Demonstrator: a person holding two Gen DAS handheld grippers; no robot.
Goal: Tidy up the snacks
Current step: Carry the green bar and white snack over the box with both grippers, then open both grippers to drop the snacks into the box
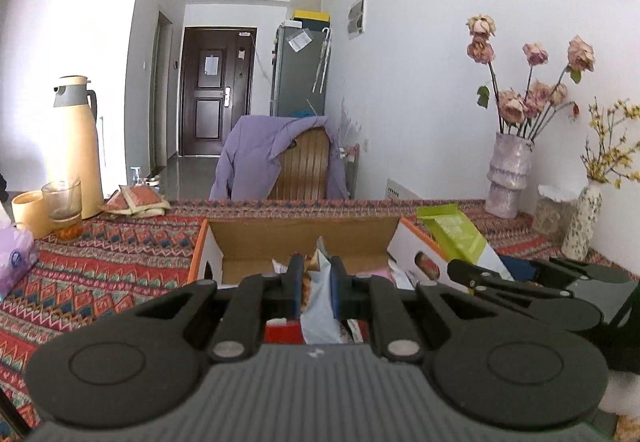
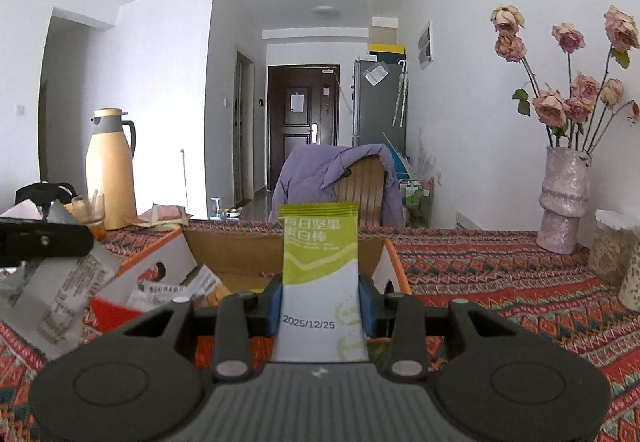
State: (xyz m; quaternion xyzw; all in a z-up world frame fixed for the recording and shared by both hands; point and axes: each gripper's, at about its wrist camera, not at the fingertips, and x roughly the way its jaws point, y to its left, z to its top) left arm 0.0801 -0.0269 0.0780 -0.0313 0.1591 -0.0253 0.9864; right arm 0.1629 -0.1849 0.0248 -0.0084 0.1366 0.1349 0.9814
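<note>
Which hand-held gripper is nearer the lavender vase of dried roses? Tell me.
Right. The right hand-held gripper, shut on a green snack packet, is on the side toward the lavender vase. The left hand-held gripper, clamping a pale wrapper, is farther away.

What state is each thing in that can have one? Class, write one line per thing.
left gripper: shut on a pale snack packet
right gripper: shut on the green and white snack bar, held upright
cardboard box: open, flaps up, snacks inside
glass: nearly empty, a little at the bottom
front door: closed
chair: draped with a purple garment
</note>
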